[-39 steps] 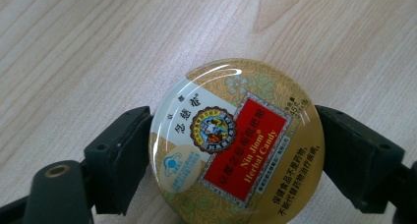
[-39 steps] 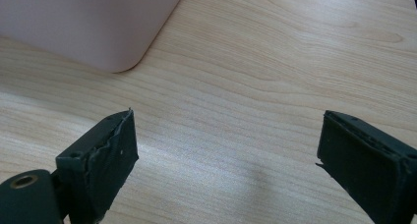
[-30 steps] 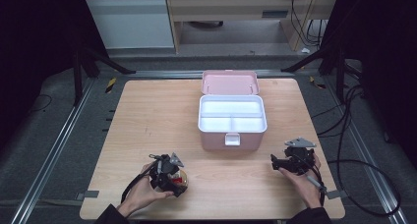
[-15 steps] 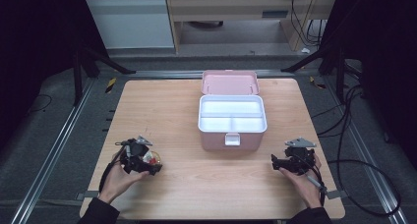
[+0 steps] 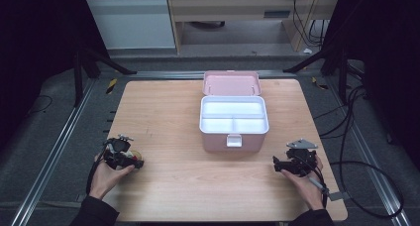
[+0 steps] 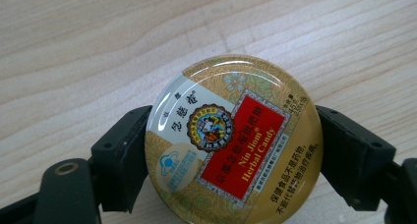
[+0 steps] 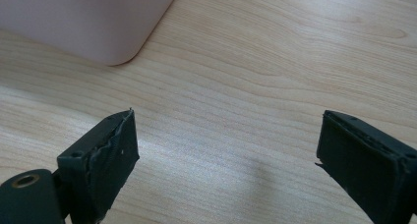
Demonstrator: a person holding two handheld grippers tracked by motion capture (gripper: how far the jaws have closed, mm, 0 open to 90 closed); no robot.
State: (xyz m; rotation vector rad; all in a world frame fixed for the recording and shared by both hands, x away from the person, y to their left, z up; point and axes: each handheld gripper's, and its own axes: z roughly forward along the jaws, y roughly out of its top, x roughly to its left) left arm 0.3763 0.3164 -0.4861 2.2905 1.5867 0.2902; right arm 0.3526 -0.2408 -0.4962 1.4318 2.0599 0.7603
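Observation:
A round gold candy tin (image 6: 233,148) with a red label sits between the two black jaws of my left gripper (image 6: 231,157), which press on its sides. In the high view that left gripper (image 5: 130,159) is low over the table's front left, with the tin (image 5: 135,160) at its tip. My right gripper (image 5: 278,165) rests at the front right, held by a hand. Its jaws stand wide apart over bare wood in the right gripper view (image 7: 223,160). A pink box (image 5: 233,123) with its lid open stands mid-table, its white tray showing three compartments.
The wooden table (image 5: 173,112) has bare room on both sides of the box. A corner of the pink box (image 7: 83,22) lies just ahead-left of the right gripper. Cables (image 5: 356,166) trail off the table's right edge. Metal rails and dark floor surround the table.
My left gripper with the tin has moved leftward along the front of the table, from near the centre-left to the far left. The right gripper has stayed put.

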